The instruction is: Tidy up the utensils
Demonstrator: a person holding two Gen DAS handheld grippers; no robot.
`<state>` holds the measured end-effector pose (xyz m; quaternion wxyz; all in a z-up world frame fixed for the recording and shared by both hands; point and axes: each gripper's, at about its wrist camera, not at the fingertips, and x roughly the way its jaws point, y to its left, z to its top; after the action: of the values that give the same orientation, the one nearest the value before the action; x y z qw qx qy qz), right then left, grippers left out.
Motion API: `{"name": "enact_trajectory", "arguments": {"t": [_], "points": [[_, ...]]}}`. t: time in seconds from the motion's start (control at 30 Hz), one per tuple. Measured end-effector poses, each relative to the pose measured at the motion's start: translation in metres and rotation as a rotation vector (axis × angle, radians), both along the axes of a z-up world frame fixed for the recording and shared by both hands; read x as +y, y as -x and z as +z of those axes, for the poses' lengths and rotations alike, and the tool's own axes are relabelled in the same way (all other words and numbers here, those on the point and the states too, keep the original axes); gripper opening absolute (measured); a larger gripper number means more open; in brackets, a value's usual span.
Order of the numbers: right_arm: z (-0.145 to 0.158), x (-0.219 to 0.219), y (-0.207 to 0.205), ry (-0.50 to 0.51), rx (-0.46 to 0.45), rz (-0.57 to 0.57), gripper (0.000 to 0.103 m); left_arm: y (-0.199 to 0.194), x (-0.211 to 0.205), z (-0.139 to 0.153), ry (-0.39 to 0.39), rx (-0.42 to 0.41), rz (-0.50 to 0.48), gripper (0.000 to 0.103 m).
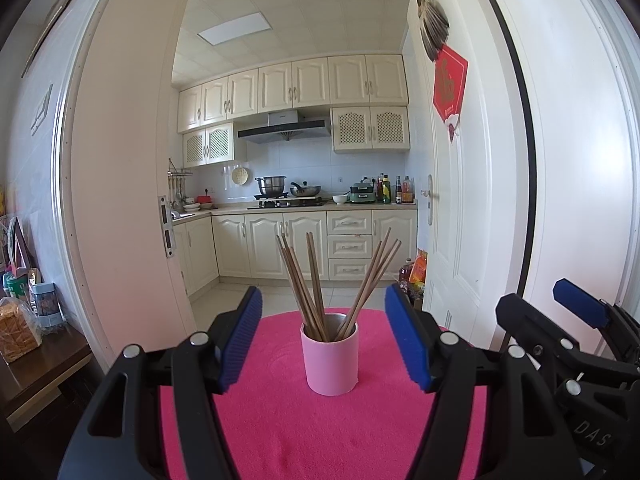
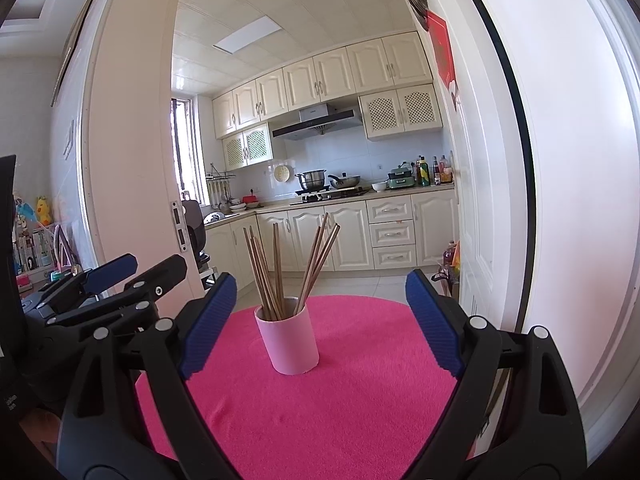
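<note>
The chopsticks (image 1: pixel 320 280) are all standing in the pink cup (image 1: pixel 330 354), fanned into a left bunch and a right bunch, and the cup is sitting upright near the middle of the pink surface (image 1: pixel 280 420). Nothing else is lying on the surface in either view.

You are holding the left gripper (image 1: pixel 323 334) spread wide with nothing between its fingers (image 1: pixel 242 334), the cup showing framed between them. The right gripper (image 2: pixel 318 324) is just as released and empty (its fingers (image 2: pixel 434 324) are also sitting well apart from the cup).

This layout is fitting two readings: chopsticks already gathered and the grippers pulling away, or a full cup waiting to be sorted out. So judge before committing.

If you are working the sticks, take one by its upper part, where the fan is giving room, and keep the pull along its lean so that the cup is not tipping. The cup looks light and tall, so a sideways nudge could topple it; steady it at its wall with the other gripper if needed.
</note>
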<state>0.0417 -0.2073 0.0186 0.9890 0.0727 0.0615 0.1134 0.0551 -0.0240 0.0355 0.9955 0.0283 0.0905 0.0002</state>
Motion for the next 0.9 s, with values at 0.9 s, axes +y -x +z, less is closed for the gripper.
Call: {"name": "enact_trajectory", "arguments": {"t": [0.9], "points": [[-0.0016, 0.0007, -0.0003, -0.004, 0.008, -0.001, 0.085, -0.0017, -0.0003, -0.0019, -0.003, 0.003, -0.003, 0.064]]}}
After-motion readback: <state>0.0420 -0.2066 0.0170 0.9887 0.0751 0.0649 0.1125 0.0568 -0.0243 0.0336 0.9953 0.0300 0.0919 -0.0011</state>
